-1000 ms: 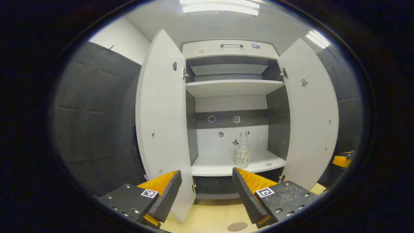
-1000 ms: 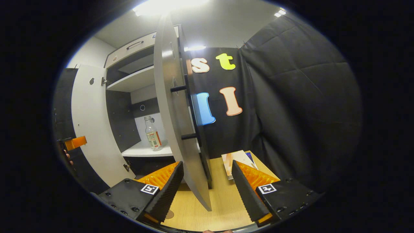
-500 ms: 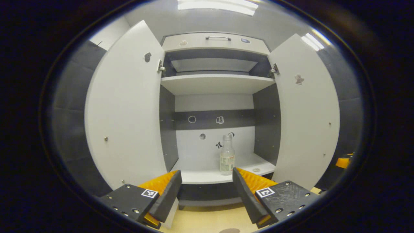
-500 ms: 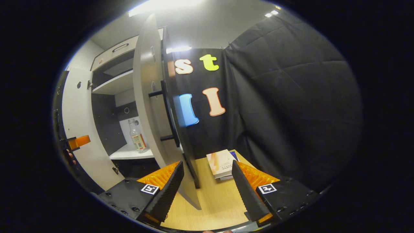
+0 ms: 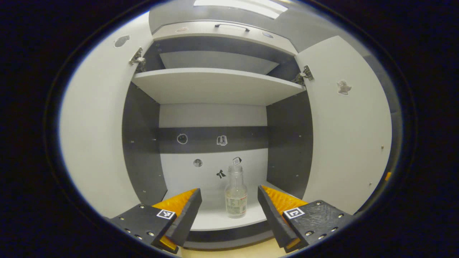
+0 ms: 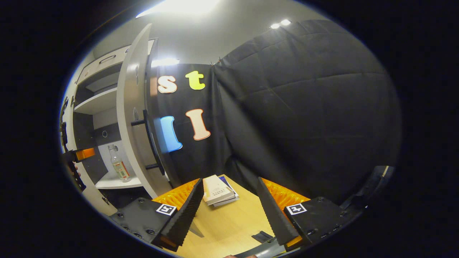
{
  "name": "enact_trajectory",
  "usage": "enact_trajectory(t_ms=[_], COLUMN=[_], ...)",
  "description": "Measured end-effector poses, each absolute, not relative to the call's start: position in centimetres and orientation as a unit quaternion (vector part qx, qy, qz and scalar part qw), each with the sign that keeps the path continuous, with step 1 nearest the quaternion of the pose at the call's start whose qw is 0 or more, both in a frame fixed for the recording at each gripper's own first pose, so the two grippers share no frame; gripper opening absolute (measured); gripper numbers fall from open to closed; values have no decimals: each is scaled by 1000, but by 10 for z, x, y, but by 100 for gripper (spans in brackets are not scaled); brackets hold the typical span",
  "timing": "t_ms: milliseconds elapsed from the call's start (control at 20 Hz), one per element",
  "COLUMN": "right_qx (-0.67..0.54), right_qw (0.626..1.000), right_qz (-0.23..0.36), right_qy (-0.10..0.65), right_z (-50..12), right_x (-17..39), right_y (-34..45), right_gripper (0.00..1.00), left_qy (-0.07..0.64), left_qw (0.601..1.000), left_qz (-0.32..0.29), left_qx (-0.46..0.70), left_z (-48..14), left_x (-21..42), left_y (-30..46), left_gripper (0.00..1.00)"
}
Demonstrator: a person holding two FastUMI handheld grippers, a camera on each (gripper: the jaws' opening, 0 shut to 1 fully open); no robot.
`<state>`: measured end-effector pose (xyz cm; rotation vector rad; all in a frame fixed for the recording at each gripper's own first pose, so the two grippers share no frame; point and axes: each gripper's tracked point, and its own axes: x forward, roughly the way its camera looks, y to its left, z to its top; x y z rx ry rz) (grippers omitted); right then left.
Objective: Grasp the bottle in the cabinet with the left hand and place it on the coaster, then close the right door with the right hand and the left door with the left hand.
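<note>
A clear, round-shouldered bottle (image 5: 235, 196) with a paper label stands upright on the cabinet's smooth pale shelf (image 5: 215, 218), at twelve o'clock from the spread, empty left gripper (image 5: 229, 211).

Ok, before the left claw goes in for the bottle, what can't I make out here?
- Bottle label: too small, both views.
- Cabinet's lower shelf: front corners hidden by the left claw fingers, left gripper view.
- Books: partly behind the right claw finger, right gripper view.
</note>
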<state>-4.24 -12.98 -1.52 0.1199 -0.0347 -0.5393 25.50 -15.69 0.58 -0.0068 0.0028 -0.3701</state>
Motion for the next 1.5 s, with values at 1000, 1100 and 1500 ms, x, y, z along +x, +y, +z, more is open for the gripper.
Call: enact_trajectory(t_ms=[1000,1100,1500], right_qx=[32,26,12], right_qw=[900,899,903], right_qz=[-433,-435,-429], right_qy=[-41,-35,-24], right_z=[-10,-12,-17], right_x=[-94,-96,-109], right_y=[-118,-116,-113], right_gripper=[95,95,92], left_qy=[9,5,-1], left_qw=[958,953,949], left_qz=[-288,-302,-315], left_qx=[-12,-26,-19], left_z=[-28,-21,-16], left_x=[360,355,355], left_y=[-211,-219,-218], left_gripper=[94,75,43])
